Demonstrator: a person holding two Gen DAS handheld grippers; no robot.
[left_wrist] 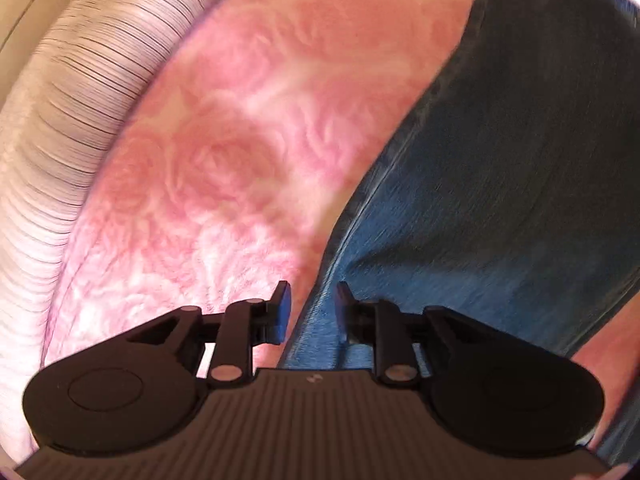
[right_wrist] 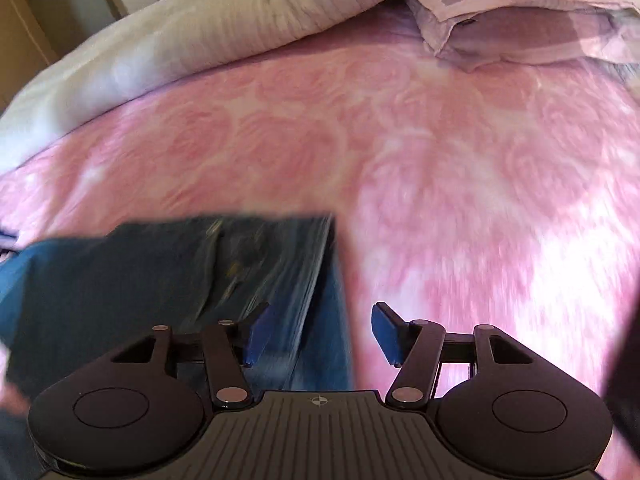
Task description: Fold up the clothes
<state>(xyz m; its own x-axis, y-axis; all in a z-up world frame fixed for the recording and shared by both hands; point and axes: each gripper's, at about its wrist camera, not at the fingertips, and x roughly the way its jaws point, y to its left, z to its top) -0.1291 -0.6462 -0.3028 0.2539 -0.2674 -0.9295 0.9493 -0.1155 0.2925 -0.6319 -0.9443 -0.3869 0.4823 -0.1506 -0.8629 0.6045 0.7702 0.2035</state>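
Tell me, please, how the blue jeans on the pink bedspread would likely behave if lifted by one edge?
The jeans would probably sag and unfold, since they already lie creased in soft layers. The thick denim with heavy seams looks weighty for cloth. They would likely drag on the fuzzy bedspread, not slide.

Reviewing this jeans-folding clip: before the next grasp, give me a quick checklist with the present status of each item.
1. Left gripper free of cloth: ok, jaws slightly apart over the jeans seam, pads not pressing.
2. Right gripper free: ok, jaws wide, nothing held.
3. Jeans lying on the pink blanket: ok.
4. Jeans edge within the right gripper's reach: ok, it lies just under the fingers.
5. Fold neat and flat: cannot tell, both views blurred.
6. Pillow away from jeans: ok.
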